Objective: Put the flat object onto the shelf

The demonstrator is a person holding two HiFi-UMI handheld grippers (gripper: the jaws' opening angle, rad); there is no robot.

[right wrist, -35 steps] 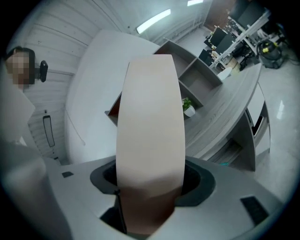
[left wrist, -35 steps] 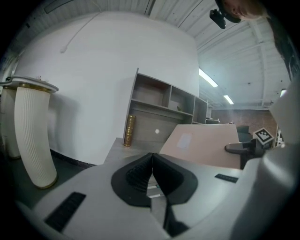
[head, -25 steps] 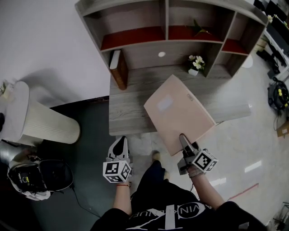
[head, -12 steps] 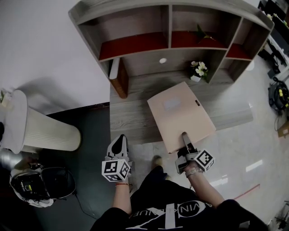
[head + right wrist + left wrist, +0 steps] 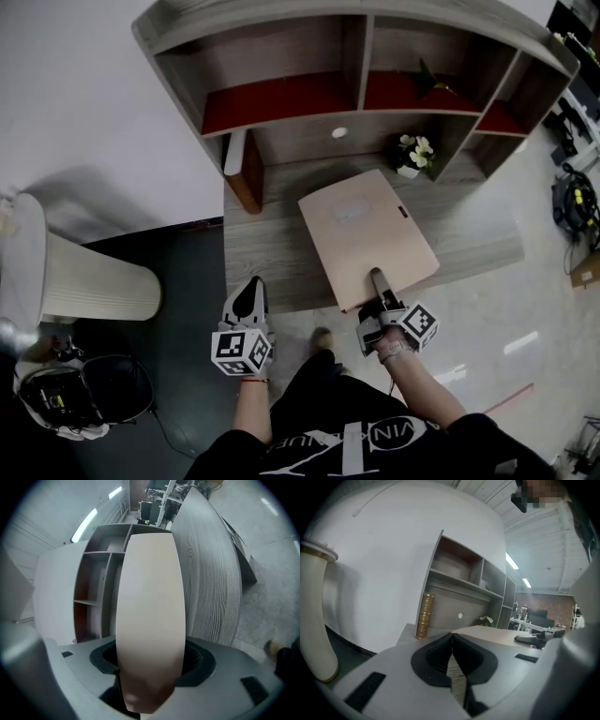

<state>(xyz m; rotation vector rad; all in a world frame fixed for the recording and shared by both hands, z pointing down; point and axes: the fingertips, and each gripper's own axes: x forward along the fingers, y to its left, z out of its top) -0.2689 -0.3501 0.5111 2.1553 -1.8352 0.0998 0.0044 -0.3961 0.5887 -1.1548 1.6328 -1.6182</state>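
Observation:
The flat object [image 5: 366, 232] is a pale pink folder, held by its near edge almost level over the grey desk [image 5: 267, 248]. My right gripper [image 5: 377, 281] is shut on that edge; in the right gripper view the flat object [image 5: 150, 597] fills the space between the jaws of the right gripper [image 5: 150, 667]. The wooden shelf [image 5: 281, 94] with red-lined compartments stands at the back of the desk, beyond the folder. My left gripper [image 5: 248, 298] hangs before the desk's front edge, shut with nothing in it; the left gripper [image 5: 452, 641] shows its pads pressed together.
A brown book [image 5: 247, 169] stands upright at the shelf's left end. A small pot of white flowers [image 5: 412, 155] sits just behind the folder's far right corner. A white ribbed bin [image 5: 89, 277] and a dark bag [image 5: 70, 394] are on the floor at left.
The right gripper has carried the folder forward over the desk and rolled it down from a tilt to nearly level. The left gripper has moved forward alongside, still shut.

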